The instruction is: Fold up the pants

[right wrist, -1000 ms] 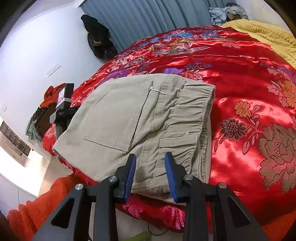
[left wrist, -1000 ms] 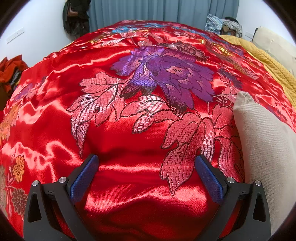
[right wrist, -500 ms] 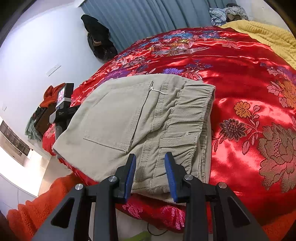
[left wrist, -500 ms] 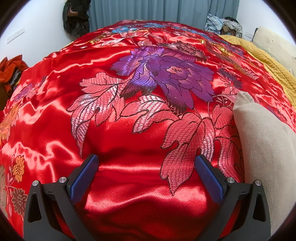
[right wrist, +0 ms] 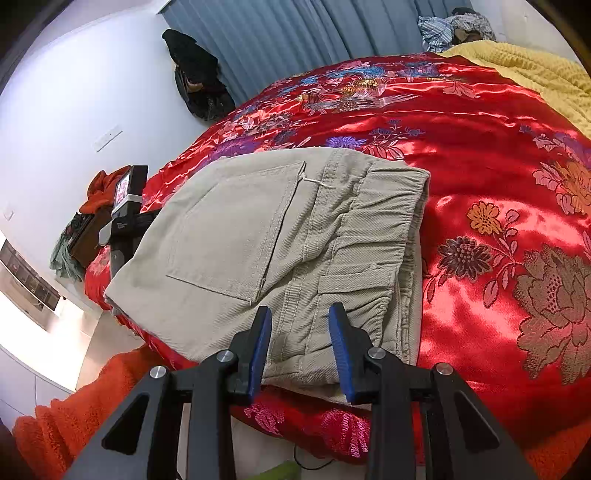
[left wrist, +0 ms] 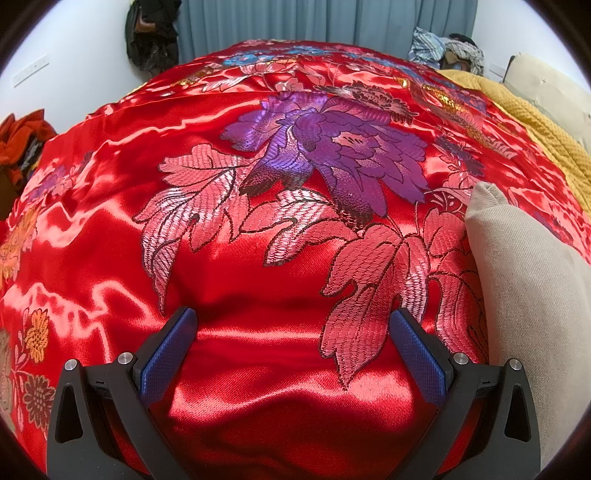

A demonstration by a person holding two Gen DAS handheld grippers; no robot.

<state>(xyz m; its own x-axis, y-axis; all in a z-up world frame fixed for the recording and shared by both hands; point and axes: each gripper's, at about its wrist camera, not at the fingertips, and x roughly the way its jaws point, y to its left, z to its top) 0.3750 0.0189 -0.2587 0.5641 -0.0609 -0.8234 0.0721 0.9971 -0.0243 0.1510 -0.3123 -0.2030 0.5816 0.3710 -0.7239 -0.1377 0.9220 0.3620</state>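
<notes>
The beige corduroy pants lie folded into a compact stack on the red floral bedspread, near the bed's front edge, waistband to the right and back pocket on top. My right gripper is open, its blue pads just above the near edge of the stack, holding nothing. My left gripper is wide open and empty over bare bedspread; the pants' edge shows at the right of that view. The other hand-held gripper shows beyond the left side of the pants.
A yellow knitted blanket covers the far right of the bed. An orange blanket lies below the bed's front edge. Blue curtains, a dark hanging bag and a clothes pile are at the back.
</notes>
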